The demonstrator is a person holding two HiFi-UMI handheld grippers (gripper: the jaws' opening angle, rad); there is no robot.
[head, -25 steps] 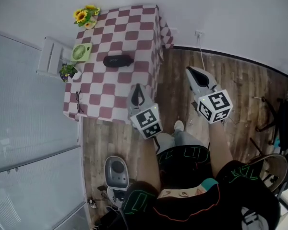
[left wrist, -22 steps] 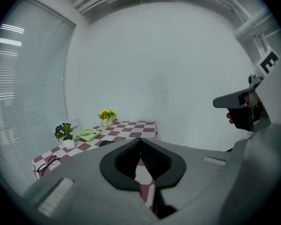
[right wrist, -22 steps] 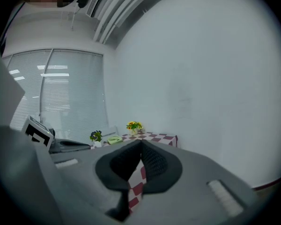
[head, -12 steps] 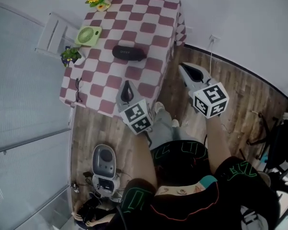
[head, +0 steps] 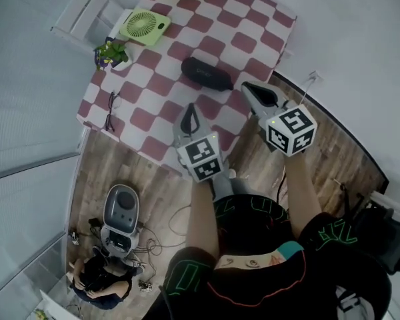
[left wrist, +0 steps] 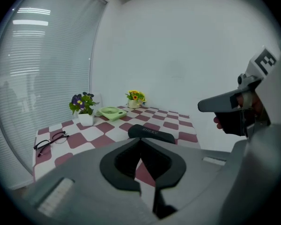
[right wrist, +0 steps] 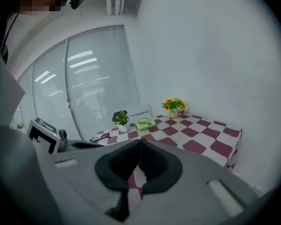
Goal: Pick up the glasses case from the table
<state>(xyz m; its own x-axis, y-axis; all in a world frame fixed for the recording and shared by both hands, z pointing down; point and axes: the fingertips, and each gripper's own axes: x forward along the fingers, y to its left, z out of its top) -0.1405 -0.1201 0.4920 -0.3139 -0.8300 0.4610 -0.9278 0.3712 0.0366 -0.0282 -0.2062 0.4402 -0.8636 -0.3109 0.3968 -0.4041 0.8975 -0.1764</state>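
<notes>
Checkered bench bears the glasses case, above the closed left claw; head view alone places it left of the closed right claw.

You can read only one print: a short pale word on the top of the dark glasses case, in the left gripper view. It looks like "SHEKY", but the middle letters are not sure. In the head view this print is too small to read. The left marker cube and the right marker cube carry only black and white square code patterns.
</notes>
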